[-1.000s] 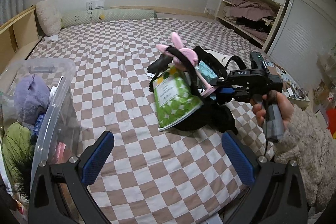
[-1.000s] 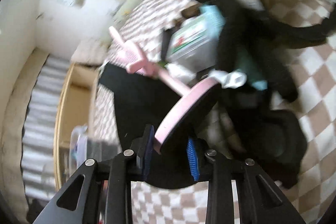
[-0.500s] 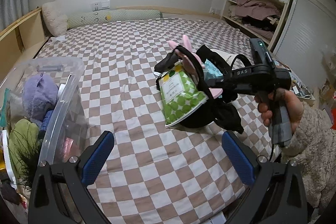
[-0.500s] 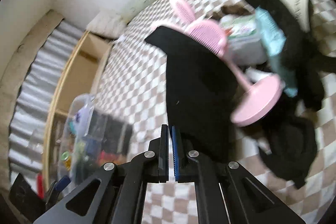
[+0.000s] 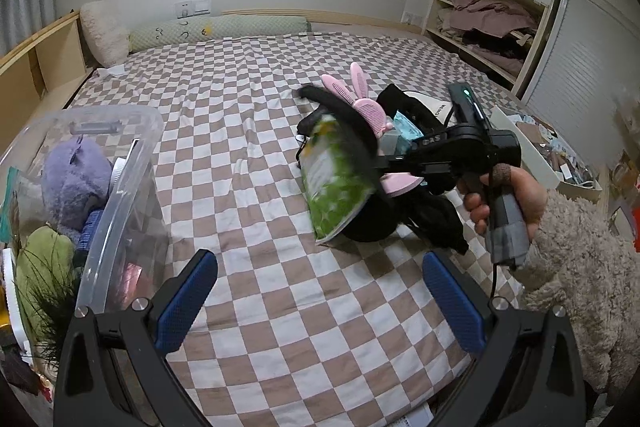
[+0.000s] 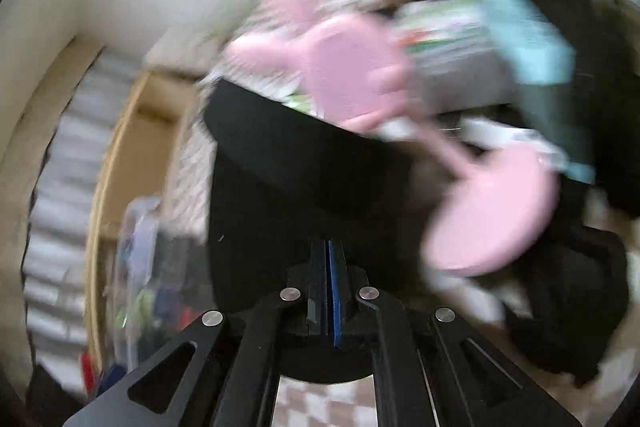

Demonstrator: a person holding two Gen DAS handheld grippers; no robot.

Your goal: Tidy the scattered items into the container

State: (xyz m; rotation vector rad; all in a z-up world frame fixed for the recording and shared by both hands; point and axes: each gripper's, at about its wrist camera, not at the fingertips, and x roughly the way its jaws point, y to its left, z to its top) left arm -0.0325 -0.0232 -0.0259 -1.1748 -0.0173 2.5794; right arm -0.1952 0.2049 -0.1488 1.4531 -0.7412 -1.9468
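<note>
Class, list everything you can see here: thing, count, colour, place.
Container: one, clear, left on bed.
Plush toy: one, purple, inside container.
Packet: one, green, in the pile.
Rabbit-eared item: one, pink, in the pile.
Black cloth: one, black, in right claw.
Bed cover: one, brown-white checked, under everything.
Left claw: one, blue-padded, open, empty.
Right claw: one, black, shut on black cloth.
Hand: one, holding right claw's grip.

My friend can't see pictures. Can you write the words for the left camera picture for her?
A hand holds the right gripper at a pile of things on a checkered bed, beside a green packet and a pink bunny toy. The open left gripper waits near a clear box.
</note>
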